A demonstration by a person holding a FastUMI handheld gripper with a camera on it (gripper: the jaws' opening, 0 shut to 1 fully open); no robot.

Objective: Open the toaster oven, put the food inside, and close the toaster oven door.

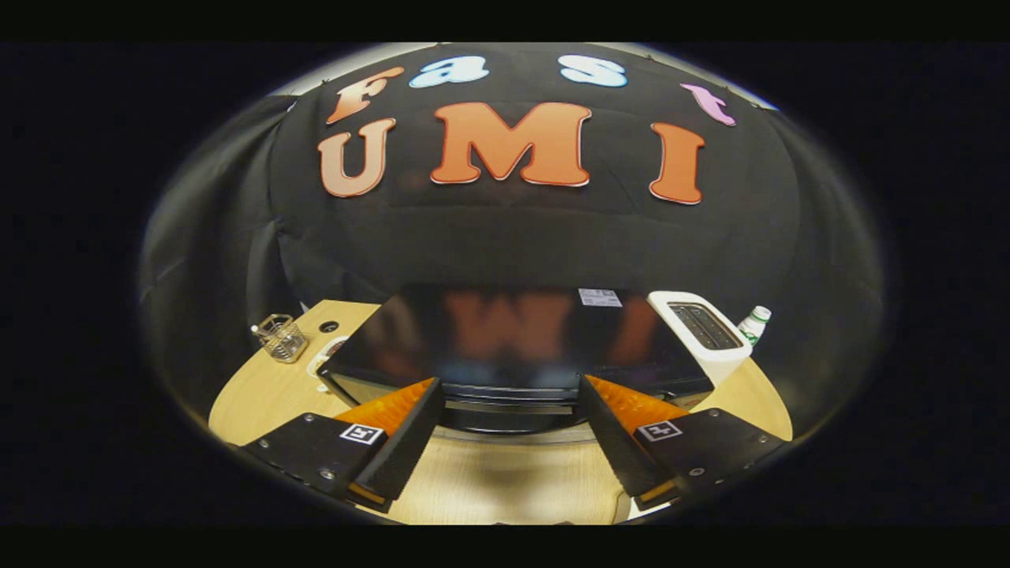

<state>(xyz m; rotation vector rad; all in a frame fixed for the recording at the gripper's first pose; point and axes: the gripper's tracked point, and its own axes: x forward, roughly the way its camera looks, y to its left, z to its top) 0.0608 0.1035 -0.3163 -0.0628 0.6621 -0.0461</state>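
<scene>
Toaster oven [505, 335] just ahead of hand-held gripper [511, 386]: glossy black top, mirror-like. Fingers [402, 430], spread apart: matt black pads, ribbed orange plastic backs. Worktop [505, 481]: pale wood grain, smooth. Toaster [702, 331] beyond right finger: white plastic. Cup [282, 338] beyond left: clear glass.

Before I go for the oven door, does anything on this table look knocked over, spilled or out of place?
Nothing stands out. The toaster oven sits square just ahead of the open gripper. The white toaster, bottle and clear cup all stand upright on the table, with no spill.
</scene>
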